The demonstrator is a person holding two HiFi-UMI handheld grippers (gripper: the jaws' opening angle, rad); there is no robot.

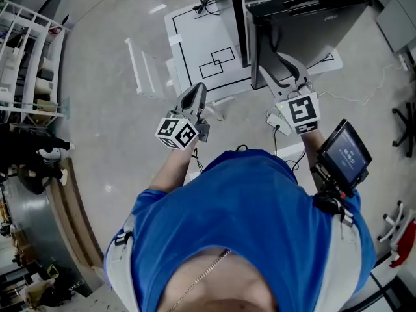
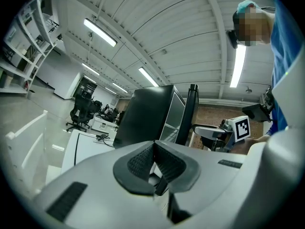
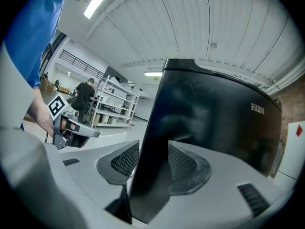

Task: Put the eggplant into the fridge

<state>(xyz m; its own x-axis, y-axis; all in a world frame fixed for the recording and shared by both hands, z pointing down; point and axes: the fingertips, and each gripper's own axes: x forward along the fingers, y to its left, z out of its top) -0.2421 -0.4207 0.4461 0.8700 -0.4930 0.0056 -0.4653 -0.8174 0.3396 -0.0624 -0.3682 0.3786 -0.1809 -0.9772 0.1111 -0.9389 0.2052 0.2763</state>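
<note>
Room: pale grey floor (image 1: 97, 109), white open shelving rack (image 1: 26, 57) well off to the left of the jaws, white ribbed ceiling with strip lights.
Fridge: tall glossy black fridge (image 1: 305, 12) (image 2: 143, 113) (image 3: 214, 123) standing on the floor, directly ahead of both pairs of jaws; its door looks open.
Left gripper (image 1: 195, 95) (image 2: 155, 149) (image 3: 71, 128): jaws closed together with nothing between them, well short of the fridge, which rises beyond their tips.
Right gripper (image 1: 281, 67) (image 2: 214, 135) (image 3: 153, 161): jaws apart; the fridge's black side fills the gap, with a light sliver between its edge and the left pad. Whether it is between the pads or just behind them cannot be told.
Person: blue shirt (image 1: 247, 220), one gripper in each hand.
</note>
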